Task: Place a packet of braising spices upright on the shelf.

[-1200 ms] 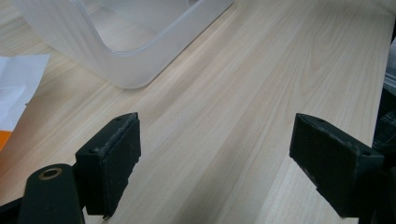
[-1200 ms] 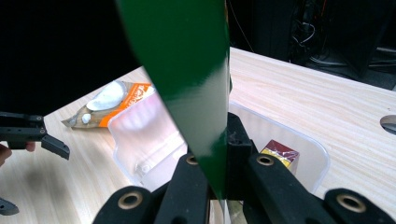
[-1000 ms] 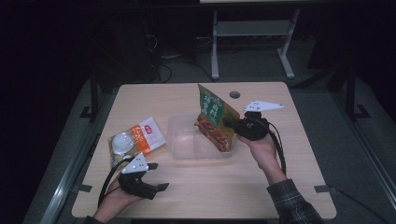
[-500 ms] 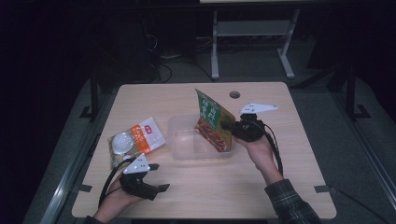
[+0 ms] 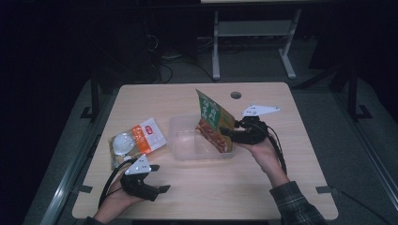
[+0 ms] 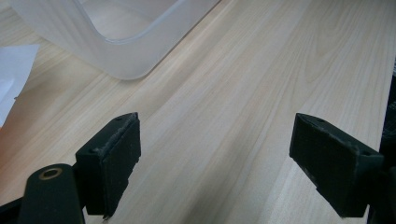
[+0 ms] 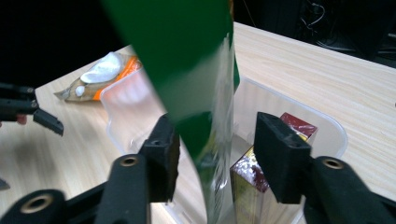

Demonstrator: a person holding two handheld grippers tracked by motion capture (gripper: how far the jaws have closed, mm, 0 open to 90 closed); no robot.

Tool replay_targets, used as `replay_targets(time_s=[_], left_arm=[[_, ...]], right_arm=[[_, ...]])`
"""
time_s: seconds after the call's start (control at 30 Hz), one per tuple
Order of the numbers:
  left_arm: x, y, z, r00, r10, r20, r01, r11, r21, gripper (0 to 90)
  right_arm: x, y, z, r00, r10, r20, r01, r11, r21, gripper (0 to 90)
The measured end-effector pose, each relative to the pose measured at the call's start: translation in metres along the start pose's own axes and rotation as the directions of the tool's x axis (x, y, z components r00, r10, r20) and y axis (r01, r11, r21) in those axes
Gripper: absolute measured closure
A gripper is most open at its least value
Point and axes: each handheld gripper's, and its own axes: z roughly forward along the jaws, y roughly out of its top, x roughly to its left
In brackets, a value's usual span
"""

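Two jaws of my right gripper (image 5: 229, 132) have just been opening around the green-and-red foil pouch (image 5: 214, 121), which stands in the clear plastic tub (image 5: 187, 146) mid-table. I'd back out straight, not brushing it. My left gripper (image 5: 159, 179) rests open near the front edge.

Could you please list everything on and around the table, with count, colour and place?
Green pouch: one, green and red, standing tilted in the container, between the right claw's just-opened pads, free of them.
Container: one, clear plastic, table centre.
Small box: one, red and gold, inside the container.
Orange packet: one, orange and white, left of the container.
Table: one, light wood, with a round hole near the far edge.
Metal frame: one, grey, on the floor beyond the table.
Left claw: one, black, open, low over the near left of the table.
Right claw: one, black, open around the pouch.
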Motion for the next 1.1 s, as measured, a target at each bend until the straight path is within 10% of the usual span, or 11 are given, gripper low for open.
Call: replay_targets(time_s=[1.1], left_arm=[[0.004, -0.002, -0.004, 1.0000, 0.000, -0.004, 0.000, 0.9997, 0.023, 17.4]], right_arm=[[0.018, -0.059, -0.033, 0.9921, -0.098, -0.078, 0.109, 0.984, 0.143, 32.6]])
